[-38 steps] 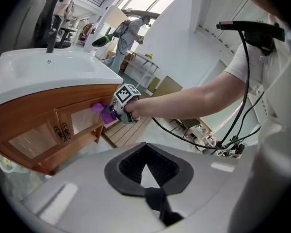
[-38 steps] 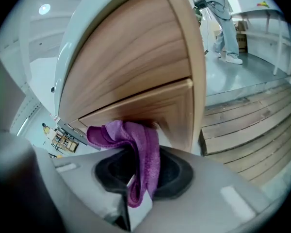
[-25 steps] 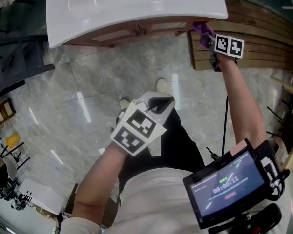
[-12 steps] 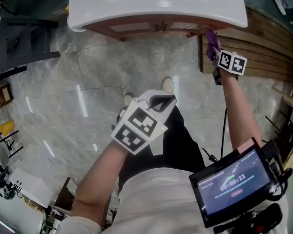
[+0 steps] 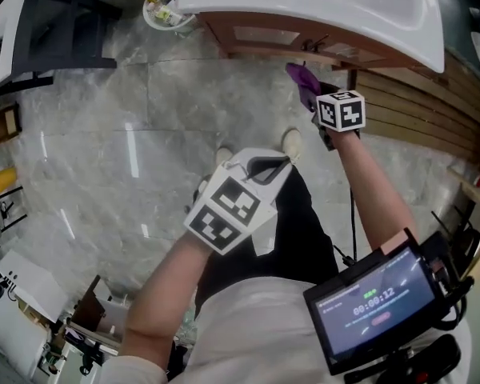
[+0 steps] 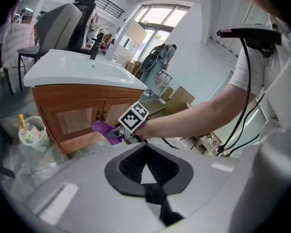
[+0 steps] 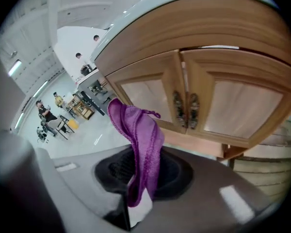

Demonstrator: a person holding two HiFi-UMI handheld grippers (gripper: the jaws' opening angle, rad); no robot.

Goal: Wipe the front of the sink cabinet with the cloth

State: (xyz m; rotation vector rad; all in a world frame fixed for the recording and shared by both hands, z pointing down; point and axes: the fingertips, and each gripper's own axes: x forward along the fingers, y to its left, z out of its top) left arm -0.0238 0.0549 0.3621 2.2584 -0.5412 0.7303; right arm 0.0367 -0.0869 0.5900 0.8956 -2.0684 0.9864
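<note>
Right gripper [image 7: 138, 203] clamped on purple cloth [image 7: 141, 144]. The cloth stands up just in front of the wooden sink cabinet [image 7: 223, 106] doors; can't tell if it touches. Left gripper [image 6: 148, 186] jaws together, empty, well back from the cabinet. Screen [image 5: 376, 302] shows green timer digits, too small to read.

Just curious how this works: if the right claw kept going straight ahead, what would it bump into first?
Probably the wooden cabinet door, close to the handles. The purple cloth pinched in the right claw sticks out ahead, so it would touch first. How far off is unclear.
</note>
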